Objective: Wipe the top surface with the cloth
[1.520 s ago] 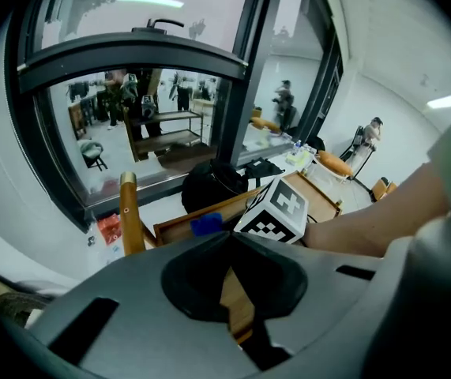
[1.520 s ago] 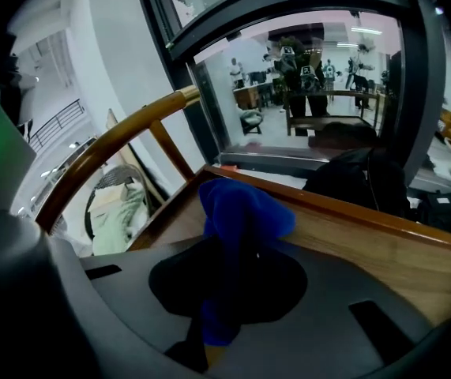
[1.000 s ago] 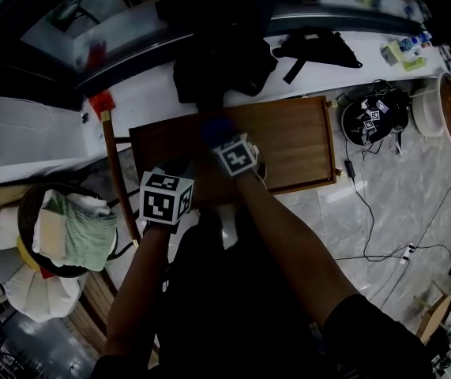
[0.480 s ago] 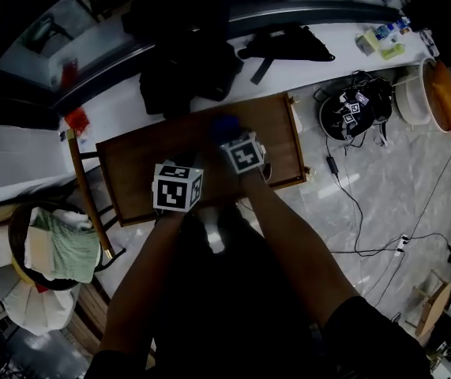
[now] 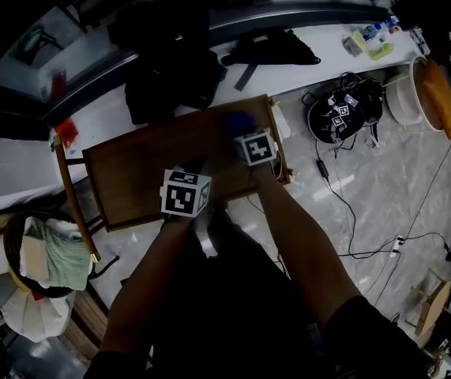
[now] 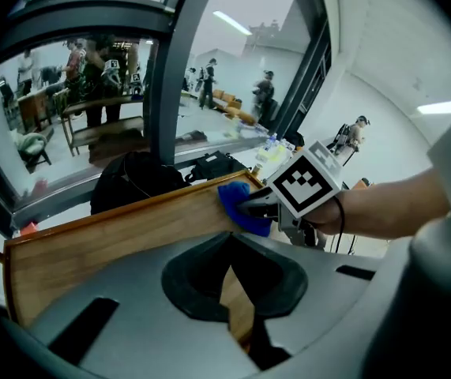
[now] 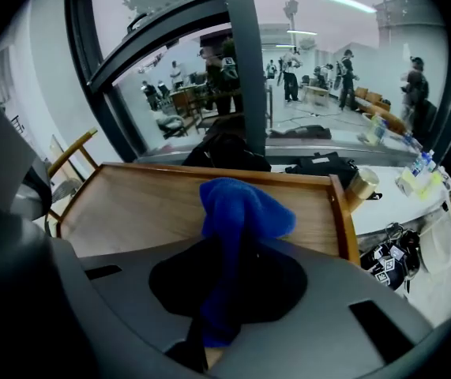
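A brown wooden table top (image 5: pixel 138 168) lies below me. My right gripper (image 5: pixel 242 133) is shut on a bunched blue cloth (image 5: pixel 239 121), which rests on the table near its right rim. In the right gripper view the cloth (image 7: pixel 245 208) runs up between the jaws of that gripper (image 7: pixel 229 279) onto the wood (image 7: pixel 138 208). My left gripper (image 5: pixel 196 168) hovers over the table's near edge, to the left of the cloth. Its jaws (image 6: pixel 231 271) are shut and hold nothing, with the table (image 6: pixel 107 239), the cloth (image 6: pixel 241 204) and the right gripper's marker cube (image 6: pixel 308 184) ahead.
Black bags (image 5: pixel 166 73) lie on the white ledge beyond the table. A wooden chair back (image 5: pixel 71 200) and a basket of cloths (image 5: pixel 43 263) stand at the left. On the marble floor to the right are a black marked device (image 5: pixel 340 117), cables (image 5: pixel 367 227) and a white bucket (image 5: pixel 426 93).
The right gripper has dragged the blue cloth rightward across the table top, from near its middle to its right rim. The left gripper has also shifted right along the near edge.
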{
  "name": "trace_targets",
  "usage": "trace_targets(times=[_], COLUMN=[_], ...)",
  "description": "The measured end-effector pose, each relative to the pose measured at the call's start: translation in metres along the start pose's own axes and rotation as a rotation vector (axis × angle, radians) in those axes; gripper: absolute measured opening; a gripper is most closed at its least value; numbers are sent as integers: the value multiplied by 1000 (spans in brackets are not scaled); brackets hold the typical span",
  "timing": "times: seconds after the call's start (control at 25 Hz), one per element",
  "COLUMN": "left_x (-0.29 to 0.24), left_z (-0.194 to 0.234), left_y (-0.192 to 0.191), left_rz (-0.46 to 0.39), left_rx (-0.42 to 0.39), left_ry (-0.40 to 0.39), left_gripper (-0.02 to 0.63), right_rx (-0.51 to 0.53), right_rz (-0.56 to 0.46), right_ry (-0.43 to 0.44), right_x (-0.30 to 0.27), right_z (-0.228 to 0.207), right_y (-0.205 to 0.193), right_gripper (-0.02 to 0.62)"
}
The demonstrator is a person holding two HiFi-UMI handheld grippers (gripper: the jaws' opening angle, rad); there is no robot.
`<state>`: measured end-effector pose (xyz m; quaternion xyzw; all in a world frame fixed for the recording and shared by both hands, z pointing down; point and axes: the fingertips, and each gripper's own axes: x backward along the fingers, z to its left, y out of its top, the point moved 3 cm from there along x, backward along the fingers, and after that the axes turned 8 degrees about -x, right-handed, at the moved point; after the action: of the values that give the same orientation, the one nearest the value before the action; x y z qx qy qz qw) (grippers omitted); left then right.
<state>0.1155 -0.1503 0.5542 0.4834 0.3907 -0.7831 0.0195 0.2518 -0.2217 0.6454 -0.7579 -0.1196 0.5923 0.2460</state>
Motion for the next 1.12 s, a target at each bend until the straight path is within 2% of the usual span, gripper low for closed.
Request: trace_targets(times=[0.48, 0.64, 0.8, 0.88, 0.92, 1.12], left_x=[4, 26, 61, 83, 94, 148], left_z=[-8, 7, 37, 56, 66, 115], left_y=[8, 0, -19, -37, -46, -97], left_rz=[-29, -42, -56, -62, -63, -62], left_rx=[-6, 7, 41, 64, 73, 131], left_ry=[-20, -4, 36, 58, 64, 116], left_gripper=[12, 12, 12, 12, 12, 12], right_rx=[-93, -131, -166, -153, -144, -116], right_rz=[6, 1, -54, -80, -103, -186], right_ry=[-183, -224, -242, -235, -203, 82], right_x=[20, 24, 30, 35, 35, 22], right_z=[-57, -61, -62, -42, -23, 131], right_y=[0, -4, -7, -4, 0, 19], right_gripper=[57, 57, 57, 57, 57, 57])
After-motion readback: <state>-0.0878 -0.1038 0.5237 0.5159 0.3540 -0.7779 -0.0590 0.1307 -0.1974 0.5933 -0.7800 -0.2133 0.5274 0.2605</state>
